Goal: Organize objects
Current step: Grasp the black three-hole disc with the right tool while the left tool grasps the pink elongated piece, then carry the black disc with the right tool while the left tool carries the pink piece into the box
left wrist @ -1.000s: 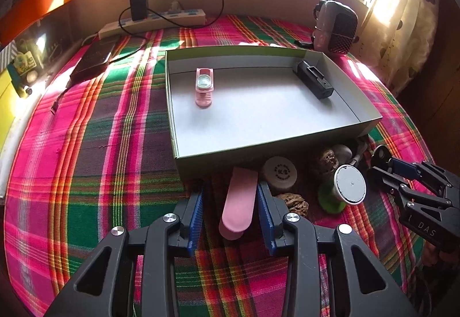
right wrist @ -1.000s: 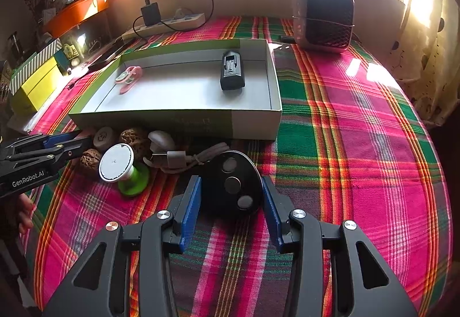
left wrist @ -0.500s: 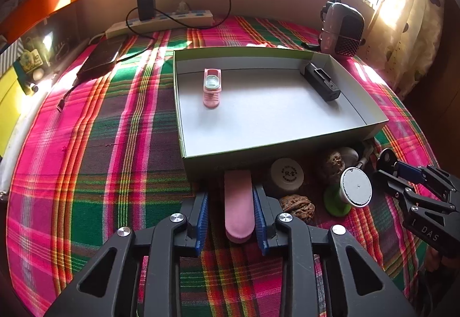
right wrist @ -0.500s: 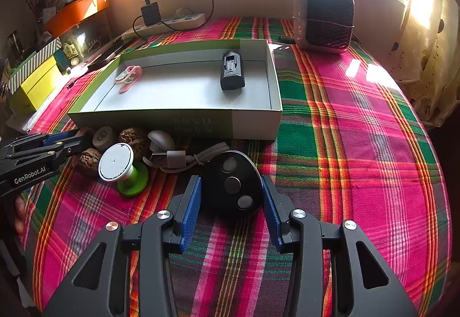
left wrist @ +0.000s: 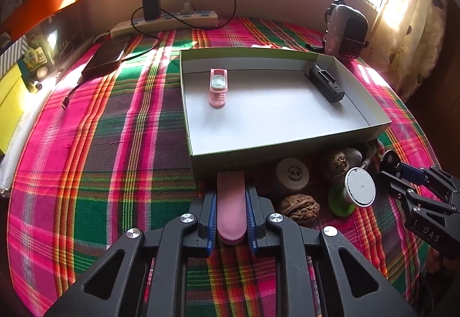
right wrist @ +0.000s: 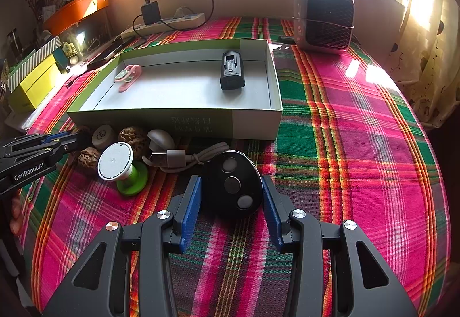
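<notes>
Clamping a flat pink oblong piece [left wrist: 231, 209] between both blue pads [left wrist: 211, 220], left gripper [left wrist: 231, 219] closed fully on it, near edge of the plaid tablecloth [left wrist: 100, 144]; far tip of the piece touching the near wall of the open cardboard box [left wrist: 287, 149]. Right gripper [right wrist: 231, 206] half apart around a black oval remote [right wrist: 231, 186] with three round buttons; left pad against its side, right pad just beside it, contact there not determinable. Remote flat on the cloth, near the box's right front corner.

Noted in the row between grippers and box, left to right: round cream lidded pot [left wrist: 292, 173], two walnuts [left wrist: 300, 206], green-stemmed stand with white disc top [right wrist: 115, 161] tilted, grey charger with coiled cable [right wrist: 184, 157].

Inside the box: pink clip-shaped item with a round lens [left wrist: 218, 84] at far left, black battery-like block [left wrist: 326, 82] at far right against the wall, well apart.

Beyond the box: small heater [right wrist: 326, 18] far right, white power strip [left wrist: 166, 22] with black adapter plugged in along the far wall, dark flat device [left wrist: 105, 58] far left.
</notes>
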Motion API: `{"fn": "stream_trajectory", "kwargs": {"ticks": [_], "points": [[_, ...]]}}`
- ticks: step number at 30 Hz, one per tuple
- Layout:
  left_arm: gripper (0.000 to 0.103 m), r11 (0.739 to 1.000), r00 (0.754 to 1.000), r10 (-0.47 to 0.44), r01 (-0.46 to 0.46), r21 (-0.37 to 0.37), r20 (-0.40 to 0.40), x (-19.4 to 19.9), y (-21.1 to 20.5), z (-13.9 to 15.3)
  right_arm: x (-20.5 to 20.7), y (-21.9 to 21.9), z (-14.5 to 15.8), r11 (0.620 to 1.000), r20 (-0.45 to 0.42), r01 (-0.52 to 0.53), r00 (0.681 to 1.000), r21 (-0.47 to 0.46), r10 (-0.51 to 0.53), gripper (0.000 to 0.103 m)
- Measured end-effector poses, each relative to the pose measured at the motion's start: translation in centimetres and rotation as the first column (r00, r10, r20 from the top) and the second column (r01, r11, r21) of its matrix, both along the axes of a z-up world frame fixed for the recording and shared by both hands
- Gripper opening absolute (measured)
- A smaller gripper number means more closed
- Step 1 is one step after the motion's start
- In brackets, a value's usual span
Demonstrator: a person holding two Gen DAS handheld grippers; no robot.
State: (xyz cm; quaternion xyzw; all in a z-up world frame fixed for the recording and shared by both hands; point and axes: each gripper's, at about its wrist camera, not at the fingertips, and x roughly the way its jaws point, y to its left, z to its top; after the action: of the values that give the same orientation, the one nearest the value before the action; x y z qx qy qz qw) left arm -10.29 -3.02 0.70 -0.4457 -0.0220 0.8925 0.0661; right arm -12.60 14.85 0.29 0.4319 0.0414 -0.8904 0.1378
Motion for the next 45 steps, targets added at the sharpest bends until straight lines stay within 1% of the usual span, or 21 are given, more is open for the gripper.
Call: {"fn": "stream_trajectory", "kwargs": {"ticks": [9, 18, 26, 32, 38, 41, 45], "points": [[0.016, 1.000, 1.000, -0.006, 0.006, -0.001, -0.001, 0.3, 0.2, 0.2, 0.0, 0.0, 0.0, 1.000, 0.001, 0.000, 1.000, 0.000, 0.000, 0.042], [0.016, 1.000, 1.000, -0.014, 0.015, 0.005, -0.028, 1.0, 0.2, 1.5, 0.3, 0.1, 0.3, 1.000, -0.005, 0.002, 1.000, -0.002, -0.002, 0.042], [0.016, 1.000, 0.998, -0.021, 0.021, 0.010, -0.057, 1.5, 0.1, 2.7, 0.8, -0.1, 1.6, 1.000, -0.020, -0.011, 1.000, -0.009, 0.011, 0.042], [0.016, 0.999, 0.997, -0.027, 0.028, 0.018, -0.075, 1.1, 0.1, 3.8, 0.8, -0.6, 3.3, 0.999, -0.050, -0.030, 0.998, -0.015, 0.030, 0.042], [0.016, 0.999, 0.996, -0.026, 0.028, 0.018, -0.091, 0.3, 0.1, 4.4, -0.1, -1.5, 4.8, 0.999, -0.077, -0.054, 0.996, -0.007, 0.053, 0.042], [0.016, 0.999, 0.996, -0.026, 0.028, 0.016, -0.088, -0.2, 0.2, 4.4, -0.8, -2.2, 5.2, 0.998, -0.083, -0.064, 0.995, 0.005, 0.064, 0.042], [0.016, 1.000, 0.995, -0.026, 0.027, 0.015, -0.094, -0.8, 0.4, 4.5, -2.0, -3.3, 5.7, 0.996, -0.086, -0.093, 0.992, -0.001, 0.092, 0.042]]}}
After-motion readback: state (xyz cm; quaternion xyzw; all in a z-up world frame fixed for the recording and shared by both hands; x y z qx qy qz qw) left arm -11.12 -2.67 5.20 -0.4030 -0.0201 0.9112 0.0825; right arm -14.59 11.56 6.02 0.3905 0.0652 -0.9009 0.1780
